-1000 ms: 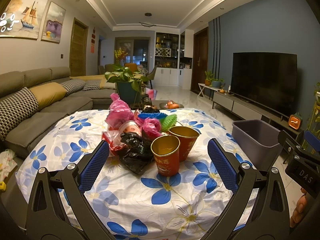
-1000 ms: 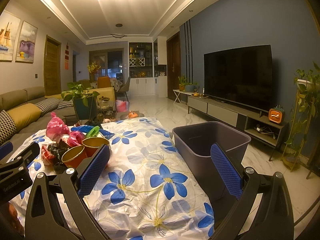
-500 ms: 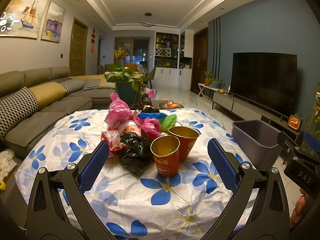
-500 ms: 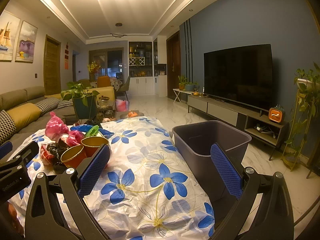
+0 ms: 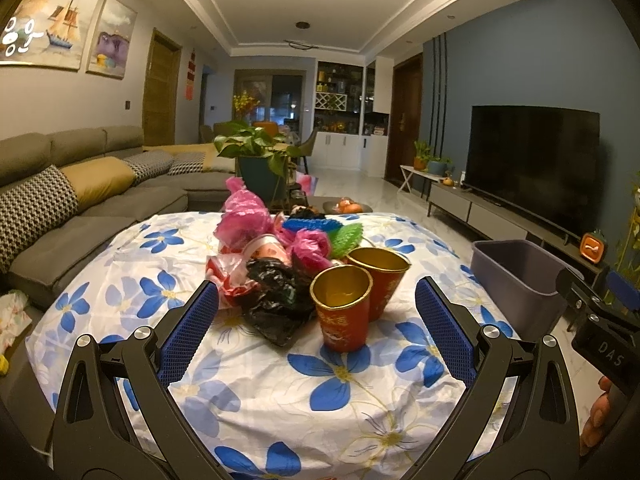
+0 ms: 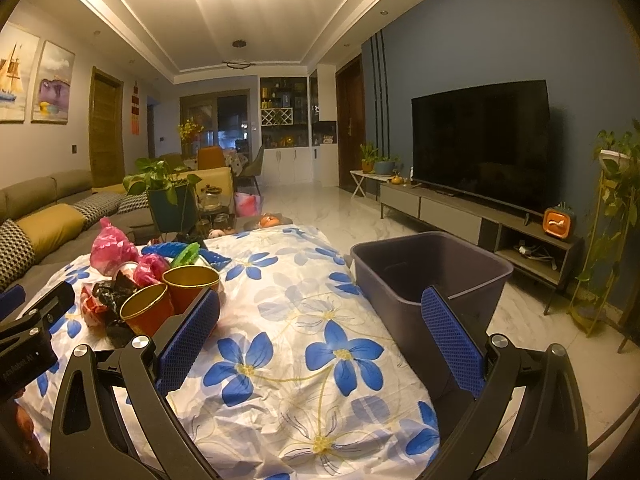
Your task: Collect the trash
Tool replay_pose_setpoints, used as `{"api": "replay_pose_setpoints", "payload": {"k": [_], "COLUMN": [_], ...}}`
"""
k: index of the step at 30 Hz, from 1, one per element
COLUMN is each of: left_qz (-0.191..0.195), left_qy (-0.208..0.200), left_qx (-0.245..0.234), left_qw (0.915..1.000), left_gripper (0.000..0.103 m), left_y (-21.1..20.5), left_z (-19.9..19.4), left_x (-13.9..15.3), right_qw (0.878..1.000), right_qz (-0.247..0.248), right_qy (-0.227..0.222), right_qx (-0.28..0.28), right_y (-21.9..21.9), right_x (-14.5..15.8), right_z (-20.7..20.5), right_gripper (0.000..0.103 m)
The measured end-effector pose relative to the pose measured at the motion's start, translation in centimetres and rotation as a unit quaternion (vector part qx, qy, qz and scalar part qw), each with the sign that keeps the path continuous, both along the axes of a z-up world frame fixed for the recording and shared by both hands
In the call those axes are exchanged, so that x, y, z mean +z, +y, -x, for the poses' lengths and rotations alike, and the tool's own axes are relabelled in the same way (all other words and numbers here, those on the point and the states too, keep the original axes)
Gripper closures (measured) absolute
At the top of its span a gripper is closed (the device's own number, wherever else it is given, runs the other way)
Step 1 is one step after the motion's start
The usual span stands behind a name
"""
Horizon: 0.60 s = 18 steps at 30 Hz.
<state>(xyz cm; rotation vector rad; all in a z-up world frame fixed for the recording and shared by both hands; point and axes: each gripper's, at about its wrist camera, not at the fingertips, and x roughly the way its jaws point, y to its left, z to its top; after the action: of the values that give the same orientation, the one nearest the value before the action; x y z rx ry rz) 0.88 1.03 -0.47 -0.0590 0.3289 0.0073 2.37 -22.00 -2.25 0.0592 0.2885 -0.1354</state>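
Hovering over the flowered tabletop (image 5: 256,396), the left gripper (image 5: 316,328) is facing a heap of rubbish with its jaws spread wide and grasping nothing, and the right gripper (image 6: 320,332) is likewise holding its jaws released and empty, pointing toward the grey bin (image 6: 432,268) that is standing just beside the tabletop's right edge. Judging by how things are lying, the collecting is not yet under way: the bin is showing a bare interior as far as the right wrist view reaches, and every piece of trash is sitting on the cloth. Two red paper cups with gold linings are standing upright, the nearer cup (image 5: 342,308) touching the farther cup (image 5: 378,276) behind it. Just left of them a crumpled black bag (image 5: 276,300) is lying against pink plastic bags (image 5: 244,216), a red-and-white wrapper (image 5: 232,276), and blue and green ridged pieces (image 5: 320,226) at the back. All of this is remaining to be moved across, and the nearer cup, sitting roughly between the left jaws though farther out, is looking like the likeliest first pick. As for writing, the nearer cup is bearing pale characters on its red wall, too small to read; the body of the right gripper, seen at the left view's edge, is showing the letters "DAS".
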Motion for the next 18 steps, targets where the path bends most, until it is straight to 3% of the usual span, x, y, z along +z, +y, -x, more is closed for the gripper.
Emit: {"api": "replay_pose_setpoints", "payload": {"k": [7,18], "left_qz": [0.008,0.026], "left_qy": [0.013,0.024], "left_qx": [0.041,0.109], "left_qw": [0.9991,0.9934], "left_gripper": [0.006,0.006], "left_y": [3.0,8.9], "left_z": [-1.0,-2.2], "left_x": [-1.9,-4.1], "right_qw": [0.999,0.991], "right_qz": [0.006,0.024], "right_qy": [-0.008,-0.007], "right_qx": [0.035,0.134], "right_y": [1.6,7.8], "right_x": [-1.2,-3.6], "right_z": [-1.4,-5.0], "right_gripper": [0.005,0.005]}}
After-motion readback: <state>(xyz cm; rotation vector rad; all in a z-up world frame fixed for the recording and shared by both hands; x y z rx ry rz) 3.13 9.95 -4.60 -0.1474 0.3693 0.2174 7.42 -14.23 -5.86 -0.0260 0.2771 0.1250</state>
